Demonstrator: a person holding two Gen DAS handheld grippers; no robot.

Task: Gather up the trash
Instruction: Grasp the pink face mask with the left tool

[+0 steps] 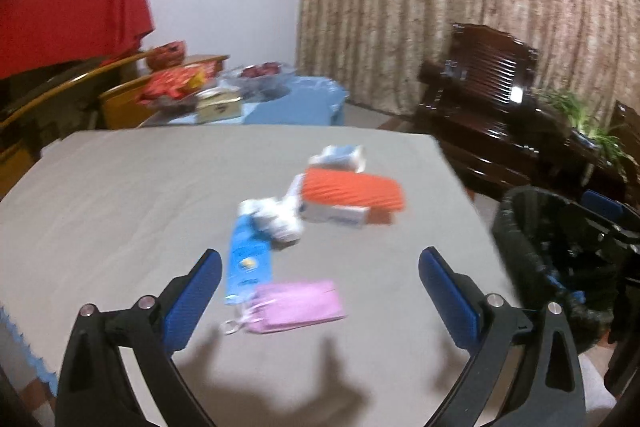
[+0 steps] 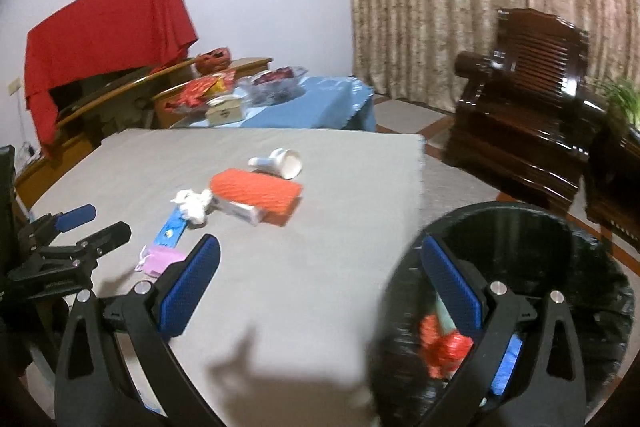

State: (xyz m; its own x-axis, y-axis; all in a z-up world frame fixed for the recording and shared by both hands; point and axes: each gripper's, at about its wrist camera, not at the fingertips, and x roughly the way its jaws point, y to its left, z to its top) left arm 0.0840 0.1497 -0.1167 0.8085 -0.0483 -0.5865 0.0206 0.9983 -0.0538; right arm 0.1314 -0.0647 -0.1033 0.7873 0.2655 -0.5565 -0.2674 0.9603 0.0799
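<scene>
While trash litters the table, a bin stands beside.

No words or numbers can be read here. The print on the blue packet and white box is too blurry.

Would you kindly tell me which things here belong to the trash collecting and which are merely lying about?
Part of the job:
pink face mask
blue wrapper
crumpled tissue
orange box
white paper cup
black bin

Lying about:
red cloth
wooden armchair
blue-clothed side table
curtain
</scene>
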